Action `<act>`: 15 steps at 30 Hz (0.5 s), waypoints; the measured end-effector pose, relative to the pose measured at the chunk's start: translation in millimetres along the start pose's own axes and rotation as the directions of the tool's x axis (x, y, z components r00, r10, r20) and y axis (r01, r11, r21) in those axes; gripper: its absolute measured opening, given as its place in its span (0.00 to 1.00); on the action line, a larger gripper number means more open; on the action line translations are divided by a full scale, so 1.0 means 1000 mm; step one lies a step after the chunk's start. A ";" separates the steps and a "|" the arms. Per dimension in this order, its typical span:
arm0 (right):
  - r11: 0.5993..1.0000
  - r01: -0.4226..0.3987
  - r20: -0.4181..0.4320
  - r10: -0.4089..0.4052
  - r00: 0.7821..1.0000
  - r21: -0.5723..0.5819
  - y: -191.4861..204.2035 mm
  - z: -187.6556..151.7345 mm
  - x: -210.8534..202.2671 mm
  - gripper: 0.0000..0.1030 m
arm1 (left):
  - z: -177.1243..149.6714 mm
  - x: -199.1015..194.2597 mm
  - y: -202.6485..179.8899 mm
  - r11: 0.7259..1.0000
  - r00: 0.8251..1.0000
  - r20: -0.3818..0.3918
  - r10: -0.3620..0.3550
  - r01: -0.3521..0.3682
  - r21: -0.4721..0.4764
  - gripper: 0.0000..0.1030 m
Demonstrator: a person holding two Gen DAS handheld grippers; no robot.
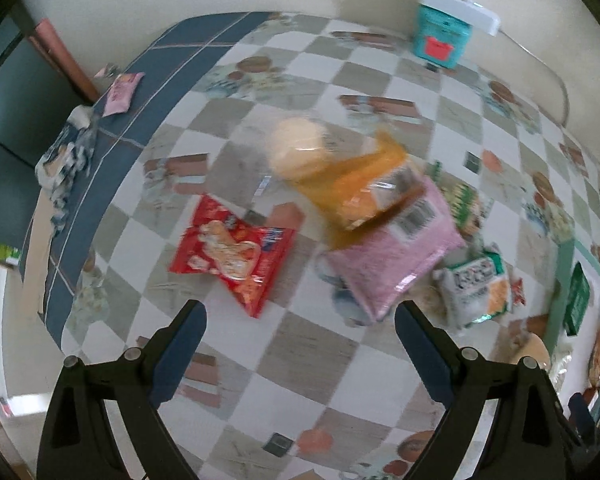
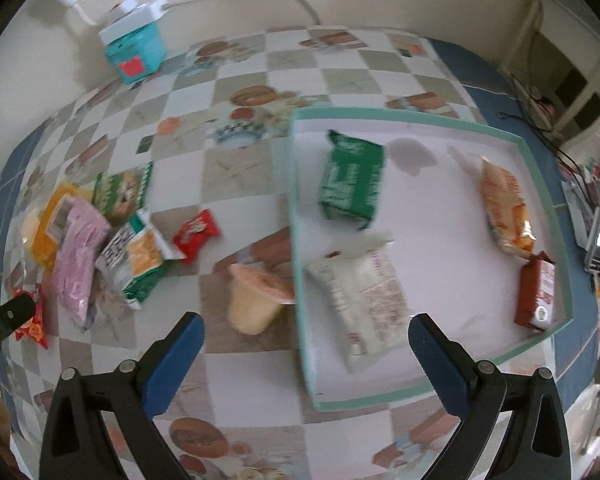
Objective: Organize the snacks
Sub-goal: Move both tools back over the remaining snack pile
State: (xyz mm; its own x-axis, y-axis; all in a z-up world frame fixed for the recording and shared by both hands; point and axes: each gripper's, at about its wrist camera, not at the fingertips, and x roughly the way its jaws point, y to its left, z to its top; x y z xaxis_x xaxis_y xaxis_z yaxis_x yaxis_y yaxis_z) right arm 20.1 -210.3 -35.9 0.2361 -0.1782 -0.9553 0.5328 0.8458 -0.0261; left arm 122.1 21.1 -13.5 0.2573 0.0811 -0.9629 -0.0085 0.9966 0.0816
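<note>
My left gripper [image 1: 300, 316] hangs open over the checked tablecloth, nothing between its fingers. Just beyond it lie a red snack packet [image 1: 232, 252], a pink packet [image 1: 392, 256] and an orange packet [image 1: 360, 188] on top of a pale round item. My right gripper [image 2: 306, 330] is open too, above the near left wall of the teal-rimmed tray [image 2: 300, 240]. The tray holds a green packet [image 2: 350, 180], a white packet [image 2: 362, 300], an orange packet [image 2: 506, 208] and a brown bar [image 2: 538, 290]. A pudding cup [image 2: 256, 300] lies tipped beside the tray.
A pile of packets [image 2: 100, 232] and a small red packet [image 2: 196, 236] lie left of the tray. A teal box [image 2: 136, 50] with a white lid and cable stands by the wall. A small pink packet [image 1: 120, 94] rests near the far left table edge.
</note>
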 end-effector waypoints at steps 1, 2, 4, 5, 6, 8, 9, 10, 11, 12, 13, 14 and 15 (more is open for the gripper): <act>1.000 -0.005 -0.001 0.005 1.000 -0.018 0.006 0.000 0.001 1.00 | 0.001 0.001 0.004 1.000 1.000 -0.002 0.002 -0.002 -0.008 0.93; 0.999 -0.007 -0.001 0.006 1.000 -0.032 0.010 -0.001 0.002 1.00 | 0.002 0.002 0.008 1.000 1.000 -0.003 0.004 -0.004 -0.017 0.93; 0.998 -0.005 0.003 0.005 1.000 -0.064 0.017 -0.001 0.005 1.00 | 0.004 0.004 0.017 0.999 1.000 -0.009 0.001 -0.001 -0.037 0.93; 0.997 0.000 0.005 0.001 1.000 -0.077 0.019 0.000 0.007 1.00 | 0.004 0.005 0.019 0.999 1.000 -0.011 -0.003 0.002 -0.045 0.93; 0.996 0.008 0.009 -0.007 1.000 -0.089 0.020 0.001 0.009 1.00 | 0.004 0.007 0.022 0.998 1.000 -0.015 -0.009 0.008 -0.056 0.93; 0.993 0.029 0.027 -0.026 0.999 -0.112 0.019 0.004 0.012 1.00 | 0.003 0.009 0.023 0.998 1.000 -0.021 -0.013 0.012 -0.061 0.93; 0.992 0.032 0.034 -0.028 0.999 -0.119 0.018 0.006 0.012 1.00 | 0.002 0.010 0.022 0.998 1.000 -0.026 -0.014 0.013 -0.057 0.93; 0.992 0.030 0.042 -0.024 0.999 -0.126 0.016 0.008 0.012 0.99 | 0.002 0.014 0.019 0.999 0.999 -0.032 -0.016 0.014 -0.051 0.93; 0.991 0.025 0.047 -0.019 0.999 -0.131 0.015 0.009 0.012 0.99 | 0.002 0.017 0.017 0.999 0.999 -0.042 -0.018 0.016 -0.045 0.93; 0.990 0.022 0.052 -0.015 0.999 -0.137 0.013 0.010 0.013 0.98 | 0.000 0.023 0.012 0.999 0.998 -0.064 -0.023 0.020 -0.033 0.93; 0.990 0.025 0.059 -0.017 0.998 -0.141 0.011 0.011 0.013 0.98 | -0.001 0.026 0.009 0.999 0.997 -0.076 -0.025 0.024 -0.025 0.93; 0.989 0.028 0.063 -0.019 0.998 -0.145 0.011 0.012 0.013 0.94 | -0.003 0.029 0.005 0.999 0.996 -0.088 -0.029 0.027 -0.016 0.93; 0.988 0.029 0.067 -0.019 0.998 -0.150 0.010 0.012 0.013 0.87 | -0.004 0.031 0.001 1.000 0.995 -0.096 -0.029 0.029 -0.008 0.93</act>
State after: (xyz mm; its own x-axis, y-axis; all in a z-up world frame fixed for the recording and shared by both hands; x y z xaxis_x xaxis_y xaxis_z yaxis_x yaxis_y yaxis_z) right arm 38.7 -209.9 -44.8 0.2804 -0.2274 -0.9326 0.4110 0.9064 -0.0974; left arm 126.7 24.6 -44.6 0.1633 0.0527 -0.9852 -0.0088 0.9986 0.0520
